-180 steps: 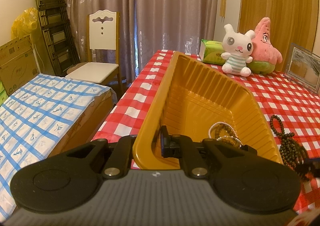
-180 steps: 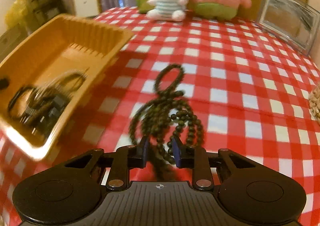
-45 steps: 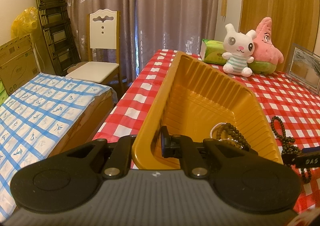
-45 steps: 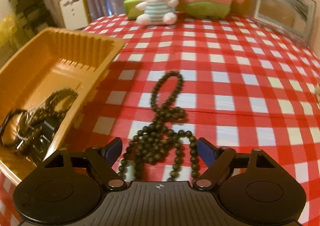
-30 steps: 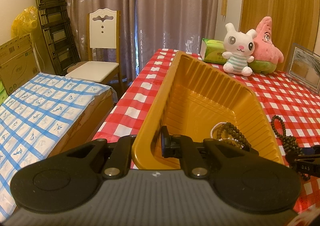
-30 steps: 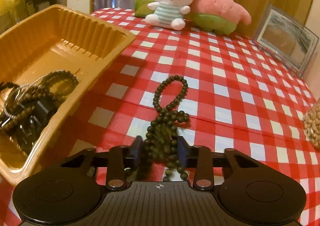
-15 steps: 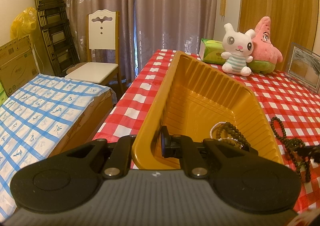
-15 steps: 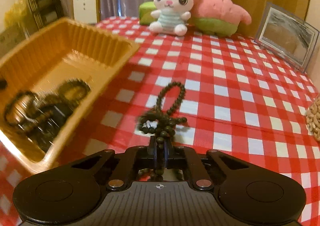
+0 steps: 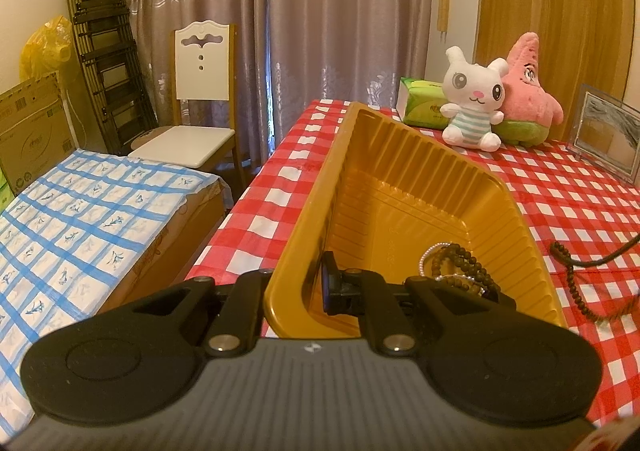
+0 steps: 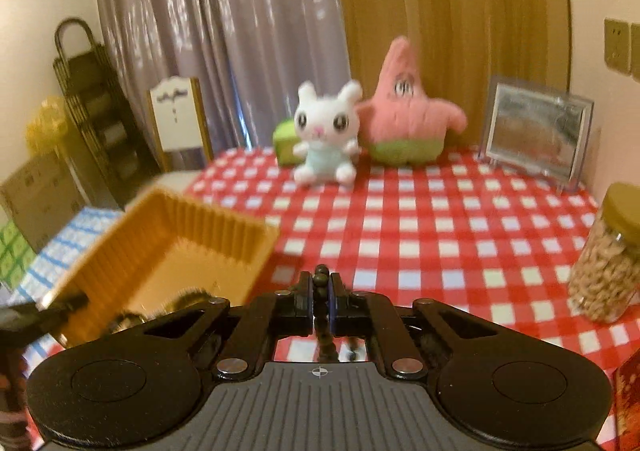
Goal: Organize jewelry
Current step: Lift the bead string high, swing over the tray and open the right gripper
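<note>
While the right view was blurred, the right gripper (image 10: 320, 291) was still seen clamped on the dark brown wooden bead string (image 10: 321, 278), with a few beads poking up between the closed jaws and more hanging below them. From the left view, the same bead string (image 9: 572, 283) was seen partly trailing on the red-and-white checked tablecloth (image 9: 560, 187), just beside the right wall of the amber ribbed plastic tray (image 9: 400, 179), with one strand pulled up off the cloth towards the frame's right edge.

The left gripper (image 9: 294, 291) was clenched on the tray's near-left wall: one finger was placed outside the wall, the other inside. The tray was thereby held on the table's left part.

Inside the tray, near its front right corner, a pile of jewelry was noted: a brown bead bracelet (image 9: 466, 265) tangled with a thin white pearl-like strand (image 9: 430, 253).

At the table's far end, a white plush rabbit in a striped shirt (image 9: 474, 107), a pink star-shaped plush (image 9: 528, 91) and a green tissue pack (image 9: 420, 107) were lined up. A clear-framed picture (image 9: 604, 131) was stood to the right. A glass jar of pale nuts with an olive lid (image 10: 608, 263) was seen at the right edge of the right view. Beside the table, a white-backed wooden chair (image 9: 200, 91) was placed in front of grey patterned curtains (image 9: 312, 31).
</note>
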Demonstrator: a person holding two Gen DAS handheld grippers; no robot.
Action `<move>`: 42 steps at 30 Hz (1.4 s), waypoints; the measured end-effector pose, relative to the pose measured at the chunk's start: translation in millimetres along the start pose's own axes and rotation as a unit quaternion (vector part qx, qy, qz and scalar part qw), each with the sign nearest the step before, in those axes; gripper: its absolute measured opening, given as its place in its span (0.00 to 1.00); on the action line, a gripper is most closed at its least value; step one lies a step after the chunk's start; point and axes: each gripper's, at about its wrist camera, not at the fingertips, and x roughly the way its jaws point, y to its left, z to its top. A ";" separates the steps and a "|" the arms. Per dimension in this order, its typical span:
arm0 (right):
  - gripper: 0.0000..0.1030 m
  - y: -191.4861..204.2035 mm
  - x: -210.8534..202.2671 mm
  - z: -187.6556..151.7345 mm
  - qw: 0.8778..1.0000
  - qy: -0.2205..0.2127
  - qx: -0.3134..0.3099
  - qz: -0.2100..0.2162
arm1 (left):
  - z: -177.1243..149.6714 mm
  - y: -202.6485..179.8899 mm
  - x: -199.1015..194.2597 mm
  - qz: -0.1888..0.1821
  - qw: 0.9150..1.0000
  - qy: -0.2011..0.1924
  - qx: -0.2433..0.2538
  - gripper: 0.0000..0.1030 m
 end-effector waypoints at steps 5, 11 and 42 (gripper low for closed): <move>0.06 0.4 -27.4 28.5 1.000 -0.030 -0.007 0.002 | 0.2 -1.5 -0.6 -0.001 1.000 0.000 0.000 0.09; 0.06 3.6 -52.0 59.2 0.998 -0.051 -0.017 0.009 | 1.3 -3.7 -0.2 -0.003 1.000 0.000 0.000 0.08; 0.06 119.1 39.7 60.7 0.982 0.025 -0.001 0.189 | 4.8 -5.9 3.7 -0.014 1.000 -0.002 -0.008 0.08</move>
